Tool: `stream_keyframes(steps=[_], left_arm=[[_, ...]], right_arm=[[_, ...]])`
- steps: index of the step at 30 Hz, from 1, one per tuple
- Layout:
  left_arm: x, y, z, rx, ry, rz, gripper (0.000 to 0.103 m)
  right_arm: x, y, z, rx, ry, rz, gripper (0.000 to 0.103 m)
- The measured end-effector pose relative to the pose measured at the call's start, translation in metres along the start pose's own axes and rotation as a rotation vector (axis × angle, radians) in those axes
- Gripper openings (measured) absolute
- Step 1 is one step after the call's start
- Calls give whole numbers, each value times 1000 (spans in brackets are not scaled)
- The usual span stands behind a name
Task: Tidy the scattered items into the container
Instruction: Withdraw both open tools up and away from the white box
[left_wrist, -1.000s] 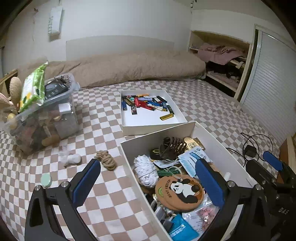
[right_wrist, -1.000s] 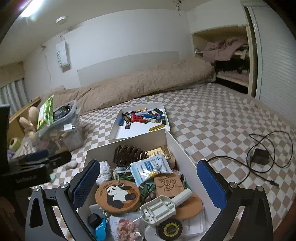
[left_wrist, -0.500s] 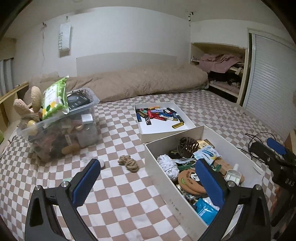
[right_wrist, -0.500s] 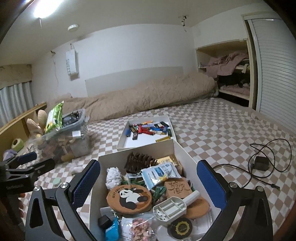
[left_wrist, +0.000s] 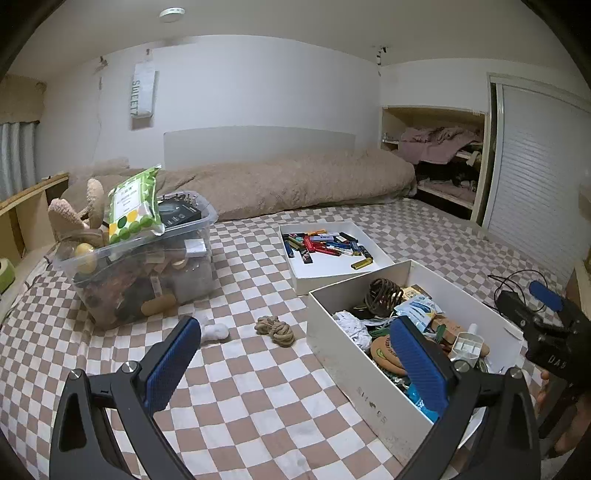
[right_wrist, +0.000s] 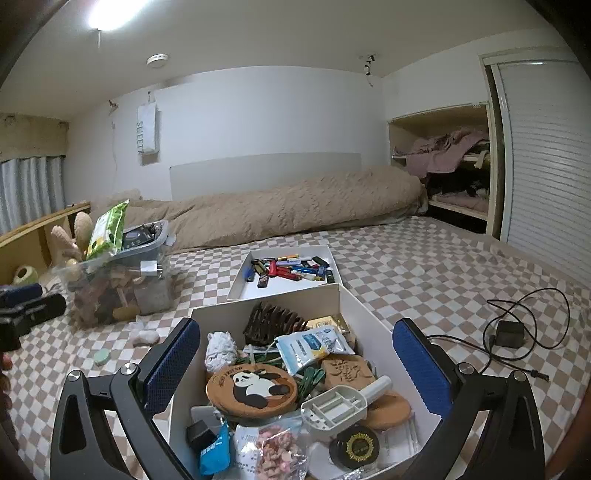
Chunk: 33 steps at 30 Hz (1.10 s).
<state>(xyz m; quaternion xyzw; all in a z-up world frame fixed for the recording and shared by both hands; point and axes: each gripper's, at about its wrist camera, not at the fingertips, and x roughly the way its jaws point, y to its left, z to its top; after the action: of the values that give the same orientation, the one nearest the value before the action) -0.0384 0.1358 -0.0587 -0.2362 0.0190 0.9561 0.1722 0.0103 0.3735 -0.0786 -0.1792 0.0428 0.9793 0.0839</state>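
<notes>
A white box (left_wrist: 373, 391) (right_wrist: 347, 299) full of small items stands on the checkered bed. A tan rope knot (left_wrist: 275, 329) and a small white object (left_wrist: 216, 331) (right_wrist: 146, 336) lie on the bed to the left of the box. A pale green disc (right_wrist: 101, 356) lies nearby. My left gripper (left_wrist: 295, 363) is open and empty, held above the bed beside the box's left wall. My right gripper (right_wrist: 295, 363) is open and empty above the box. The right gripper also shows at the right edge of the left wrist view (left_wrist: 546, 317).
A shallow white tray (left_wrist: 330, 271) (right_wrist: 240, 291) of lighters lies behind the box. A clear plastic bin (left_wrist: 144, 266) (right_wrist: 118, 280) packed with things stands at the left. A black charger and cable (right_wrist: 509, 334) lie at the right. A rolled tan duvet (left_wrist: 288, 184) runs along the wall.
Both grippers have risen and pulled back from the box. The views now take in more of the room. Both stay open and empty.
</notes>
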Motion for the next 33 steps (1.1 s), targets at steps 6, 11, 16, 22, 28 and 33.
stream_keyframes(steps=[6, 11, 16, 22, 28, 33], left_arm=[[-1, 10, -13, -15, 7, 0, 103], [0, 17, -21, -24, 5, 1, 103], [1, 19, -25, -16, 3, 6, 103], [2, 18, -27, -15, 4, 8, 103], [1, 19, -28, -23, -8, 15, 103], [1, 21, -28, -25, -7, 18, 103]], right_arm=[[-6, 3, -6, -17, -13, -14, 103], [-9, 5, -13, -16, -21, -15, 103], [-8, 8, -18, -27, -18, -22, 103], [-7, 13, -19, -50, -19, -38, 103], [-8, 16, -19, -60, -23, -36, 103], [-7, 16, -20, -64, -17, -37, 103]])
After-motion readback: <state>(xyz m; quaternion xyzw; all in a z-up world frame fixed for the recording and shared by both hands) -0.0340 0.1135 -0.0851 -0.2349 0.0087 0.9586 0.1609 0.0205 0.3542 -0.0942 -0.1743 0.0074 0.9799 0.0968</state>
